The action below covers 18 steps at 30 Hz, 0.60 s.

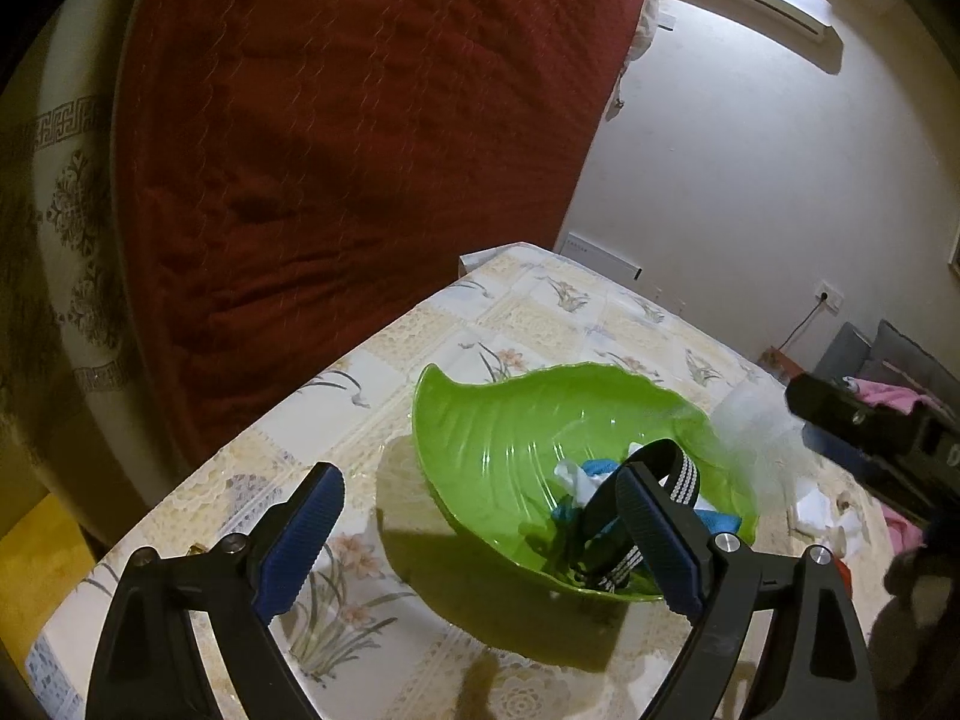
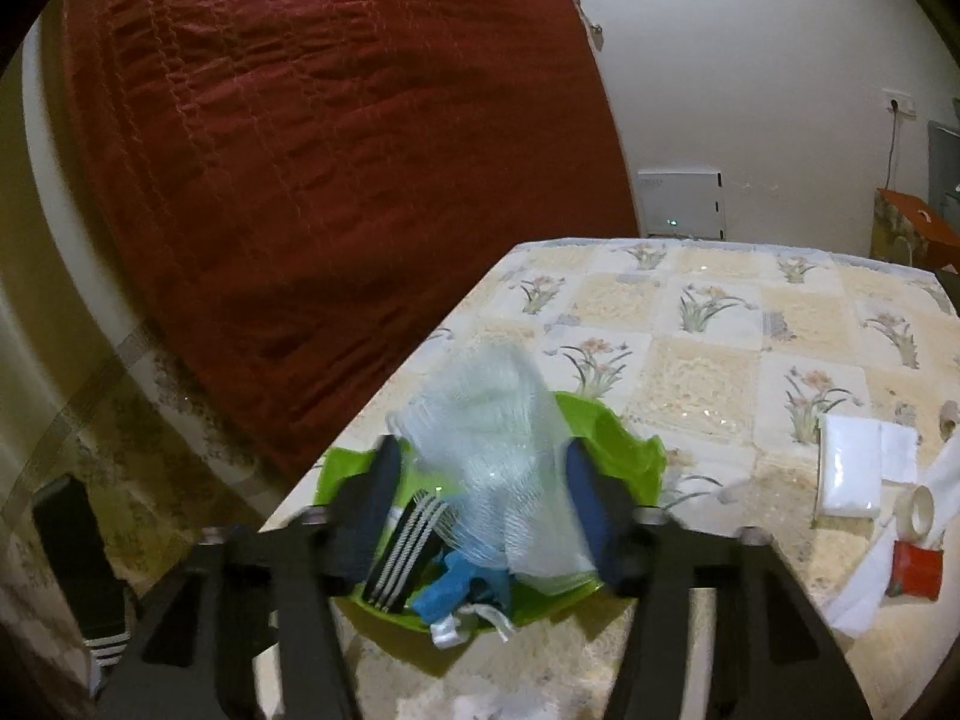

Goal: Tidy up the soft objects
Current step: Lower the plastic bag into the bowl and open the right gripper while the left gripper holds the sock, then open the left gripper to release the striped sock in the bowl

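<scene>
A deep red quilted cover (image 1: pixel 336 138) fills the upper left of both views, hanging behind a table under a floral cloth (image 2: pixel 720 324) that runs across the lower right. Low in the middle of each frame sits a green leaf-shaped bowl (image 1: pixel 498 426), near the table's left edge. It already holds a black strap with white stripes (image 1: pixel 678 474) and blue and white cloth scraps (image 2: pixel 450 591).

In the right wrist view a pale, see-through mesh bundle (image 2: pixel 498 450) sits between the tongs of the right gripper (image 2: pixel 480 498), above the bowl; the tongs stand wide, and motion blur hides whether they touch the mesh, so I cannot tell if it is held or let go. The left gripper (image 1: pixel 474 531) hovers low in its frame, tongs apart and empty, one finger in front of the bowl.

At the right edge lie white folded cloths (image 2: pixel 852 468), a tape roll (image 2: pixel 921 507) and a red item (image 2: pixel 915 567).

The springy mesh could puff up and spill over the rim; the light bowl, close to the edge, might slide if nudged
</scene>
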### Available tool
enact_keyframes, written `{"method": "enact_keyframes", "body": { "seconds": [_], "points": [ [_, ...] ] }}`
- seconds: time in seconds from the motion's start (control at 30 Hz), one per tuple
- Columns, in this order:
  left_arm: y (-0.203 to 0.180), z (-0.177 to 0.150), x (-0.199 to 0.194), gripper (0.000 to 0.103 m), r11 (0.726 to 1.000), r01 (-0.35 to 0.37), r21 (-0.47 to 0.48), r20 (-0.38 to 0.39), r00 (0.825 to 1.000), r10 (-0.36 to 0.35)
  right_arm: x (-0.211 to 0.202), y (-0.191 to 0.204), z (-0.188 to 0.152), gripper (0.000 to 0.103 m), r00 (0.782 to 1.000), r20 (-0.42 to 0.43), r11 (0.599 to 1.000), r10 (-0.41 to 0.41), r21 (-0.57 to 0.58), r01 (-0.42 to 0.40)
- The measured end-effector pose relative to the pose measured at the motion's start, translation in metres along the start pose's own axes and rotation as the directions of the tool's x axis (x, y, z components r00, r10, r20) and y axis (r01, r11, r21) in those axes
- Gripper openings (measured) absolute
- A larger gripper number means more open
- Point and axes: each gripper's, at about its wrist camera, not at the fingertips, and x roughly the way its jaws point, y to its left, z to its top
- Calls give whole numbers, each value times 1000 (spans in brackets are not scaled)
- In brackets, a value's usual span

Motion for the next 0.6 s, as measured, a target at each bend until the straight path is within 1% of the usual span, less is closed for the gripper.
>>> {"method": "enact_keyframes", "body": {
  "seconds": [0.17,0.6],
  "points": [
    [-1,-3,3,95,1000,0,2,-10,1000,0,3,-9,-8,61,1000,-25,1000,-14,13,14],
    [-14,-7,1,95,999,11,33,-13,1000,-10,-13,-44,-32,61,996,-61,994,-63,83,68]
  ]
}}
